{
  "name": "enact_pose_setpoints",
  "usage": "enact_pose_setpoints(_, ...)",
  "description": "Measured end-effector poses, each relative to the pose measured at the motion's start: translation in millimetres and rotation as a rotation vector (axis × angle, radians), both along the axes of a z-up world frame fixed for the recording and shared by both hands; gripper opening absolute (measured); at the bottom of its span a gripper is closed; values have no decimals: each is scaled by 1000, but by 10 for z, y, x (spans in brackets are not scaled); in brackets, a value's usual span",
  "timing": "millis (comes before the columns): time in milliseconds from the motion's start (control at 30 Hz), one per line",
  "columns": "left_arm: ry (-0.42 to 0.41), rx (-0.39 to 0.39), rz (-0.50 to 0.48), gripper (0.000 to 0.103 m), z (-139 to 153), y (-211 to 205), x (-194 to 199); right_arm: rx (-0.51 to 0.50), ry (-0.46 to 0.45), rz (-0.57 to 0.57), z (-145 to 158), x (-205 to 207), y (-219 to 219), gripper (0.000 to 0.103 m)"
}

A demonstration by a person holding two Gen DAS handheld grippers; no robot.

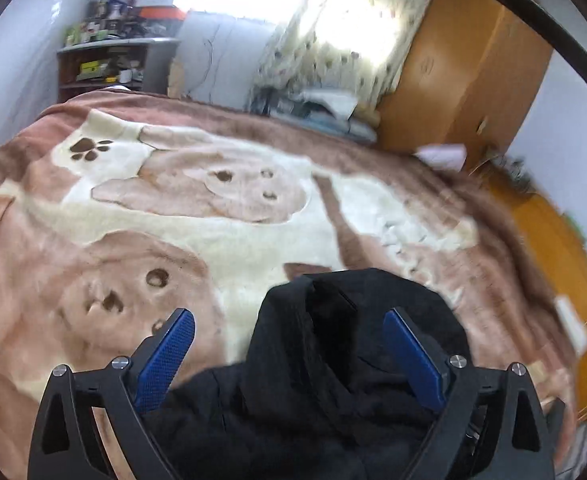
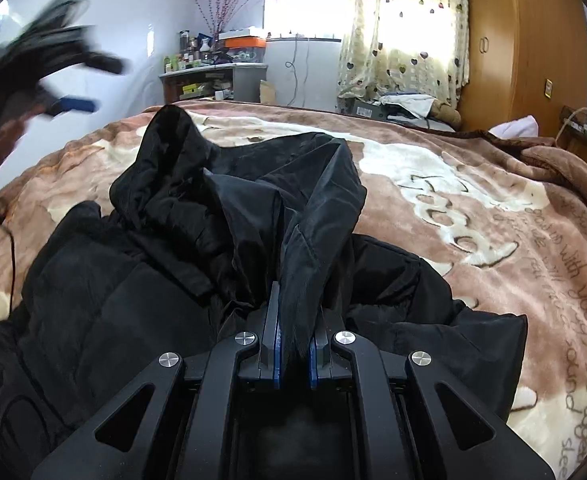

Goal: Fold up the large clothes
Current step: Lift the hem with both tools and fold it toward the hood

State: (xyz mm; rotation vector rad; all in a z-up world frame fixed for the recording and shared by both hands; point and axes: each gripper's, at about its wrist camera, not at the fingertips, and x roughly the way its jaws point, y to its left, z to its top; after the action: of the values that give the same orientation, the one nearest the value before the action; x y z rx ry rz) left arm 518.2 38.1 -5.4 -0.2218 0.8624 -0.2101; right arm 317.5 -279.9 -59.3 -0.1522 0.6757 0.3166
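A black padded jacket point(image 2: 221, 264) lies crumpled on a bed covered by a brown-and-cream plush blanket point(image 2: 473, 216) printed with cartoon dogs, paw marks and script lettering. The garment is heaped toward the blanket's near edge, its hood or collar standing up in a peak that leans toward the middle of the bed.

The right gripper point(image 2: 293, 344) is clenched on a fold of the jacket's black fabric, the cloth pinched between its blue pads and rising out of them in a taut ridge.

The left gripper point(image 1: 289, 344) is released, its blue-padded fingers point(image 1: 165, 360) spread wide above the jacket with nothing pressed between them. In the right wrist view it appears blurred, lifted in the air beyond the blanket's left edge, gripped by a person's hand.

Behind the far edge of the bed stand a cluttered shelf unit point(image 2: 209, 76), a heart-patterned curtain point(image 2: 401, 32) over a bright window, and a tall wooden wardrobe point(image 2: 521, 40). Folded items point(image 2: 405, 104) lie past the bed's far right corner.
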Motion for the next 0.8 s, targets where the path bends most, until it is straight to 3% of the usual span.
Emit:
enact_pose_setpoints(67,54,75,12,96,-147,-148,216,2,-1,8,-25,-5,-17,9)
enact_pose_setpoints(167,167,-11,19,96,-384,-261,410,-7,-2,19,-97,-29,-35,9)
enact_pose_setpoints(233,213,-53,38,83,-550,-289,471,-34,-13,27,-145,-70,-27,9)
enact_pose_setpoints(267,224,-38,36,56,-617,-311,464,-22,-9,27,-154,-79,-39,9)
enact_pose_setpoints(300,237,-6,26,20,-672,-354,438,-7,-2,24,-147,-73,-57,10)
enact_pose_setpoints(333,245,41,7,8,-721,-401,400,1,1,22,-139,-71,-70,10)
enact_pose_setpoints(533,125,-29,-22,4,-608,-220,-60,94,52,-14,-10,-71,-216,17)
enact_pose_setpoints(633,67,5,-61,4,-542,-207,-340,126,72,-33,96,-120,-332,19)
enact_pose_setpoints(800,-6,-34,-119,4,-545,-147,-869,257,119,-84,349,-229,-674,29)
